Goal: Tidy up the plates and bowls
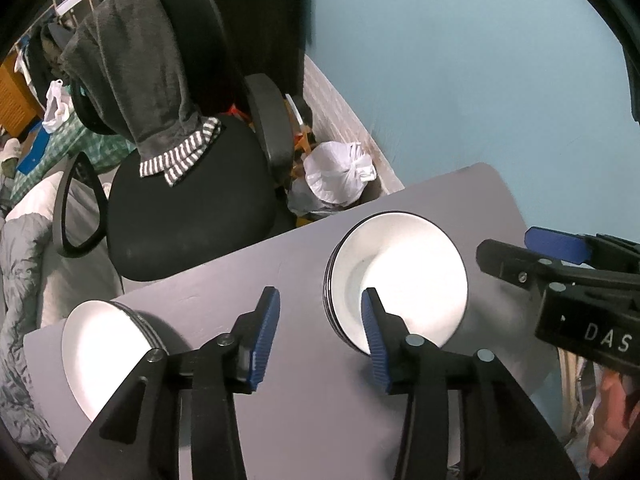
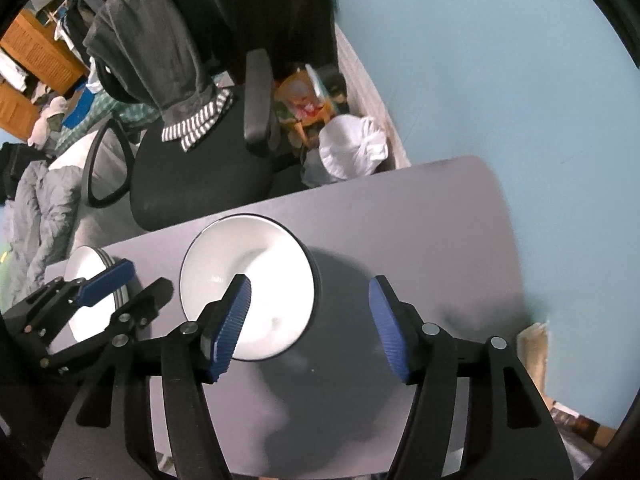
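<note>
A stack of white bowls with dark rims (image 1: 400,272) stands on the grey table (image 1: 304,400); it also shows in the right wrist view (image 2: 256,280). A stack of white plates (image 1: 104,344) lies at the table's left end, seen too in the right wrist view (image 2: 90,296). My left gripper (image 1: 320,332) is open and empty, between the two stacks, its right finger over the bowls' near rim. My right gripper (image 2: 308,320) is open and empty, just right of the bowls; it appears in the left wrist view (image 1: 532,252).
A black office chair (image 1: 192,200) draped with a grey towel (image 1: 132,80) stands behind the table. A white plastic bag (image 1: 340,176) lies on the floor by the blue wall (image 1: 480,80). Bedding (image 1: 24,264) lies at the left.
</note>
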The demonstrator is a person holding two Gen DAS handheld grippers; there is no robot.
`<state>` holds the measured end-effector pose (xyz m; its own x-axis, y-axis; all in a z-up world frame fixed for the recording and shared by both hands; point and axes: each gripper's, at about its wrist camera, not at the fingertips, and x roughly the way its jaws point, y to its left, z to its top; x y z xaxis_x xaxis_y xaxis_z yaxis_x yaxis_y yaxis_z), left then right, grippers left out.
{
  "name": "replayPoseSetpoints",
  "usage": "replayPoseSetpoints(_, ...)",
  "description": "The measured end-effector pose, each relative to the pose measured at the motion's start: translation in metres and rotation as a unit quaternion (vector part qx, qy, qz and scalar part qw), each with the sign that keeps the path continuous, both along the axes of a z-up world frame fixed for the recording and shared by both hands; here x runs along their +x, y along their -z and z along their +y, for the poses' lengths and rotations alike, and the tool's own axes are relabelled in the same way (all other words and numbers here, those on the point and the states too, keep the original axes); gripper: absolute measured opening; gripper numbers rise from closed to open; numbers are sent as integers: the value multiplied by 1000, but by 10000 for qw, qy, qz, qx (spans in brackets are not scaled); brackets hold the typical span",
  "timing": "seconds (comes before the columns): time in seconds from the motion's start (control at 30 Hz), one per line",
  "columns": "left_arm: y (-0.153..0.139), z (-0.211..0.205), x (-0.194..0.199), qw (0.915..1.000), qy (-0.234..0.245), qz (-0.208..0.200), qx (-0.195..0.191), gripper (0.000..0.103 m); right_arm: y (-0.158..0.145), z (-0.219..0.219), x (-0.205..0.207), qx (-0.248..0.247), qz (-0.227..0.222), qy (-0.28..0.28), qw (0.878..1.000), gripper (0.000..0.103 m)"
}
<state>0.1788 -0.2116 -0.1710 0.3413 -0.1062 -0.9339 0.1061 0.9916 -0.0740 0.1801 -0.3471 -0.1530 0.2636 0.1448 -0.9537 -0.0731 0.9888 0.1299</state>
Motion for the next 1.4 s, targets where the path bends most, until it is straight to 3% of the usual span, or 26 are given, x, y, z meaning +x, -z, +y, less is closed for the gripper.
replayPoseSetpoints(0.17, -17, 7, -10, 9998, -11, -154, -105, 47, -15, 1, -11, -121, -197, 12, 9997, 63)
replayPoseSetpoints(0.3, -32, 14, -21, 9994, 46, -329, -127, 55, -26, 4, -21, -123, -307, 57, 9994, 63)
replayPoseSetpoints(0.5, -53, 24, -39, 9980, 188, -553, -247, 55, -35, 13, -32, -140, -394, 21, 9991, 63)
replayPoseSetpoints(0.93, -64, 52, -62, 9962, 413, -684, -355, 55, -70, 42, -57, -209, -1020, 229, 9943, 63)
replayPoseSetpoints(1.2, -66, 66, -56, 9955, 368, -532, -698, 55, -74, 47, -62, -173, -874, 463, 9949, 63)
replayPoseSetpoints(1.4, -59, 67, -43, 9962, 283, -433, -703, 58, -66, 38, -58, -151, -633, 496, 9966, 63)
